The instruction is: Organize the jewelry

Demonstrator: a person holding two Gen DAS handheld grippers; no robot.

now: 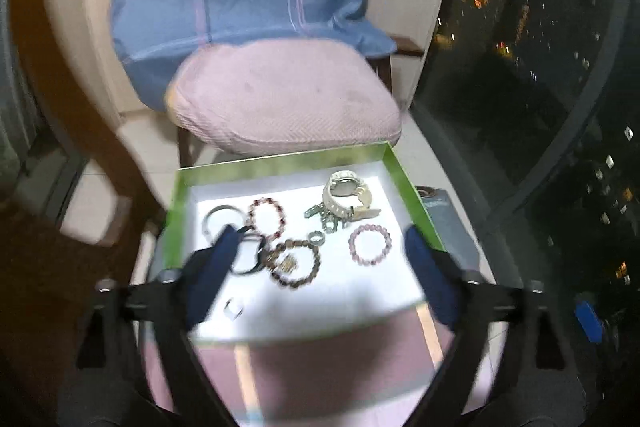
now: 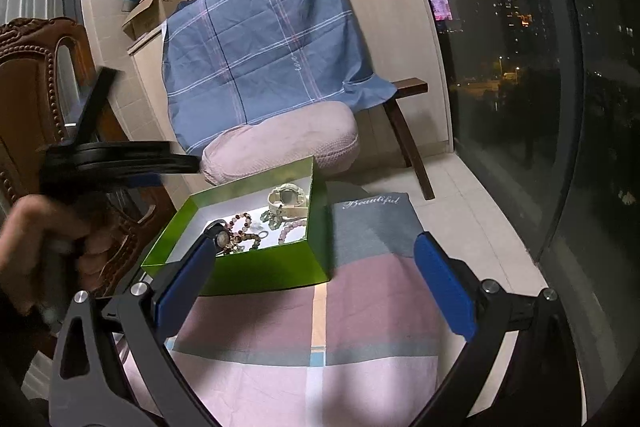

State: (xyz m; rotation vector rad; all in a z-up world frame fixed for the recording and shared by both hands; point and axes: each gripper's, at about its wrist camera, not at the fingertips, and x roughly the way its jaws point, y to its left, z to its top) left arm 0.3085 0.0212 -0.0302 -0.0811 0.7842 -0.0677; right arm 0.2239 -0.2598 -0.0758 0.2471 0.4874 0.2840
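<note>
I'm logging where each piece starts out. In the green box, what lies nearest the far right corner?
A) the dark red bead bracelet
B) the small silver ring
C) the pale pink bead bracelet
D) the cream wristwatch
D: the cream wristwatch sits up by the far right corner of the green box, while the pale pink bead bracelet lies nearer the camera and the dark red bead bracelet lies further left.

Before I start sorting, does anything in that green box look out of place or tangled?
Yes. In the green box, the brown bead bracelet overlaps a black ring-shaped piece, and green charms bunch against the white watch. A small silver ring lies alone near the front edge.
</note>
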